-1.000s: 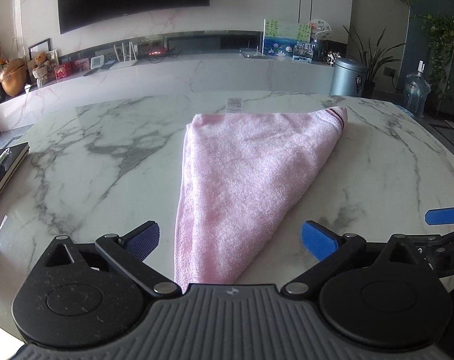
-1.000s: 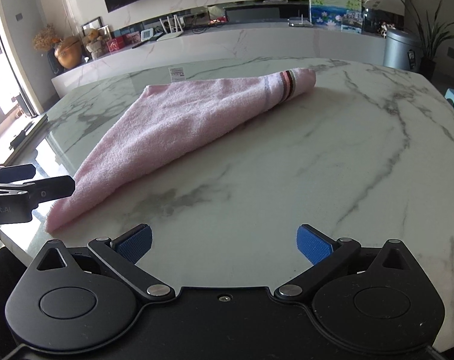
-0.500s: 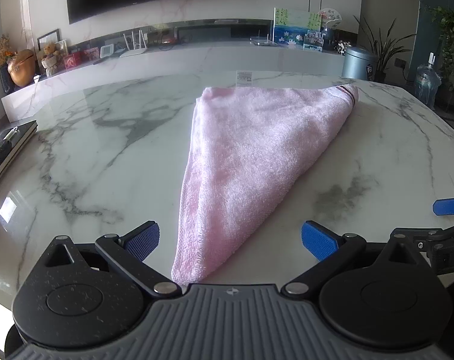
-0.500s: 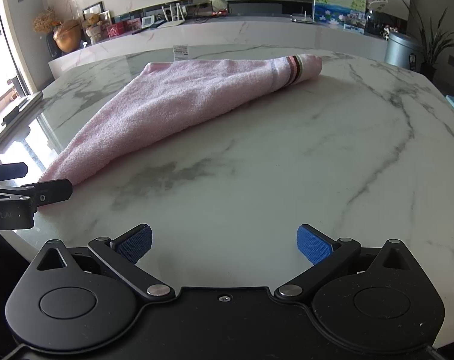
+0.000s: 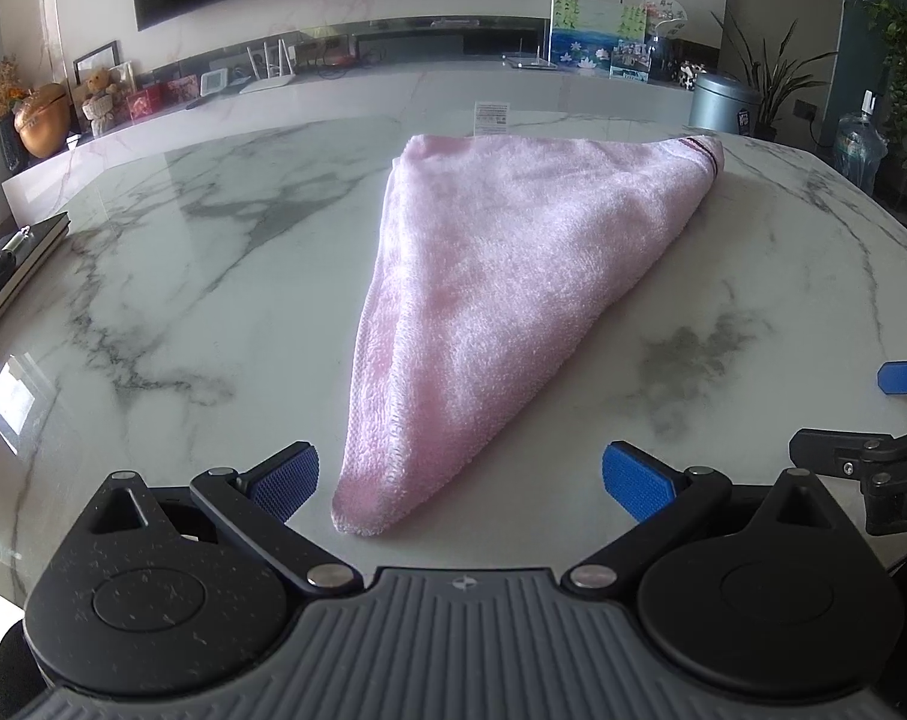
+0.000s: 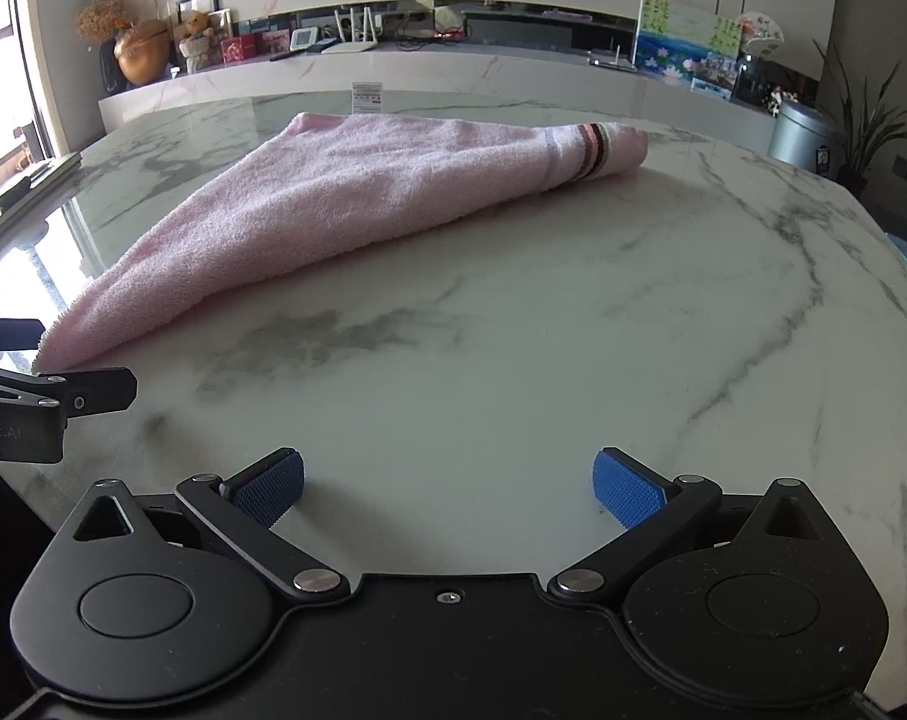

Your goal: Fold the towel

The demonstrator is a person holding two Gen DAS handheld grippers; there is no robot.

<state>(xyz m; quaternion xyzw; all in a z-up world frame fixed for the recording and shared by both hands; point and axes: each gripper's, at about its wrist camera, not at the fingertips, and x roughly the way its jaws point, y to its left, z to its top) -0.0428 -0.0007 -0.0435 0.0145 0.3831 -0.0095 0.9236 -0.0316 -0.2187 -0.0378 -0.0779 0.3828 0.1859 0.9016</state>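
Observation:
A pink towel (image 5: 513, 282) lies folded into a triangle on the white marble table (image 5: 213, 312). Its narrow tip points at my left gripper (image 5: 460, 483), which is open and empty just short of that tip. The far right corner carries dark stripes (image 6: 597, 147). The towel also shows in the right wrist view (image 6: 345, 204), stretching from the left edge to the striped corner. My right gripper (image 6: 447, 489) is open and empty over bare marble, to the right of the towel tip. The right gripper's fingers (image 5: 903, 378) show at the right edge of the left wrist view.
A dark notebook with a clip (image 5: 9, 264) lies at the table's left edge. A small white label card (image 5: 492, 118) stands behind the towel. Beyond the table runs a long marble counter (image 6: 453, 69) with ornaments, and a metal bin (image 5: 723, 105) stands at the right.
Both grippers have drawn back and risen a little, so the towel tip now lies fully free in front of the left gripper. The towel has not moved.

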